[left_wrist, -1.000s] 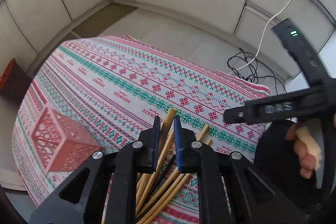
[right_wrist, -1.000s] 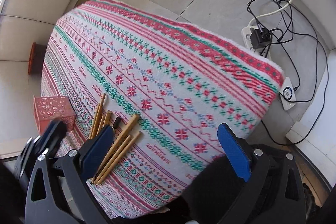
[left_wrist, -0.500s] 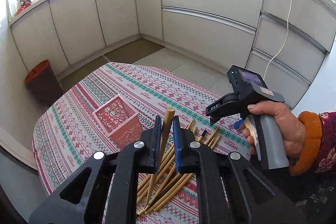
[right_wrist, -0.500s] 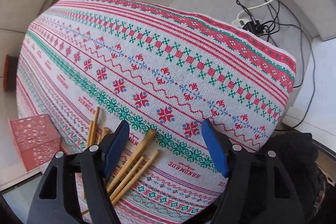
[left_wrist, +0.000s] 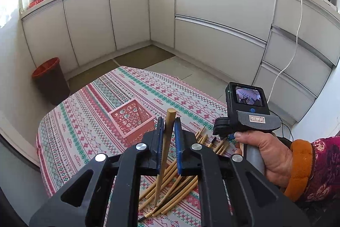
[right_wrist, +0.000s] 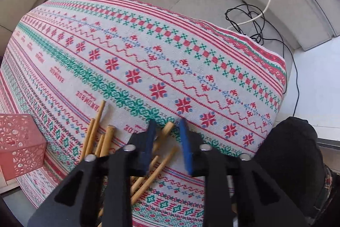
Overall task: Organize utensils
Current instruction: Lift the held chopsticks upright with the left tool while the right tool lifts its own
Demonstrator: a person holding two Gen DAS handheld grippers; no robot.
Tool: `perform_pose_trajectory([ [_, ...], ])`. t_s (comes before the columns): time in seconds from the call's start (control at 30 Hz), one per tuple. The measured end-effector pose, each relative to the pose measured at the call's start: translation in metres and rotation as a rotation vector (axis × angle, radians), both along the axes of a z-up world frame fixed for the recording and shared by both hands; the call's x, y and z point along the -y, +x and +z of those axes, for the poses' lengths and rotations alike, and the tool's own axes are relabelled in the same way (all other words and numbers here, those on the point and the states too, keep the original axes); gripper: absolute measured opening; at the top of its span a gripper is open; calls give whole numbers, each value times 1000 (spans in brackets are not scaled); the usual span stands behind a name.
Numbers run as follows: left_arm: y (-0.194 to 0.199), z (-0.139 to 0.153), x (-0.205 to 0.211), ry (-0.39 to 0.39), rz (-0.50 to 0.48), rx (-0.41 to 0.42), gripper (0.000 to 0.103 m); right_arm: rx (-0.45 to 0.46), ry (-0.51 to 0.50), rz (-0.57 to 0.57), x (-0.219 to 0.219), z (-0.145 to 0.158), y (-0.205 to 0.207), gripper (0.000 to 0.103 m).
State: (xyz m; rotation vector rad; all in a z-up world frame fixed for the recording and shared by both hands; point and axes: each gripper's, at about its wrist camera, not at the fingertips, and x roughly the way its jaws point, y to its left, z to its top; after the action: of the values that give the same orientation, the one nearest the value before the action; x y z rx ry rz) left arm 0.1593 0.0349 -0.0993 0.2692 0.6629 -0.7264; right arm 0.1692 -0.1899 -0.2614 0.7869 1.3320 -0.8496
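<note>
So from the left wrist cam: the left gripper (left_wrist: 169, 131) has its blue pads pinched on a single wooden chopstick (left_wrist: 164, 148), which stands nearly upright between them, blunt end poking up past the pads and the thin tip hanging down over the pile. The rest of the chopsticks (left_wrist: 180, 188) lie in a loose fan on the patterned tablecloth (left_wrist: 89, 116), right under the gripper. One dark stick is mixed in with the pale ones. A pink perforated basket (left_wrist: 131, 120) sits on the cloth just left of and behind the pile, with what looks like a couple of sticks already leaning inside it. Off to the right, the person's right hand (left_wrist: 265, 150) grips the handle of the other tool, whose little screen faces this way. A brown bin with a red rim (left_wrist: 51, 80) stands on the floor by the cabinets.

Right wrist cam: the right gripper (right_wrist: 167, 142) hangs above the near end of the pile with its jaws partly apart and nothing between them; one chopstick end (right_wrist: 169, 127) shows in the gap, but it's lying on the cloth. More sticks spread out to the left, and the basket's corner sits at the left edge. Cables (right_wrist: 255, 20) trail on the floor beyond the table.
</note>
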Motion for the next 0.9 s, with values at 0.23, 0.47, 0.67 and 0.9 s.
perform_pose_trajectory([
  [0.23, -6, 9, -9, -7, 51, 2, 9, 200, 115, -20, 17, 4, -14, 13],
  [0.47, -19, 23, -21, -58, 118, -3, 9, 381, 177, 82, 20, 34, -39, 13],
  [0.67, -29, 32, -30, -113, 198, -27, 9, 491, 121, 243, 15, 80, -53, 13],
  [0.9, -31, 14, 6, -42, 136, -122, 11, 543, 64, 352, 18, 120, -79, 13],
])
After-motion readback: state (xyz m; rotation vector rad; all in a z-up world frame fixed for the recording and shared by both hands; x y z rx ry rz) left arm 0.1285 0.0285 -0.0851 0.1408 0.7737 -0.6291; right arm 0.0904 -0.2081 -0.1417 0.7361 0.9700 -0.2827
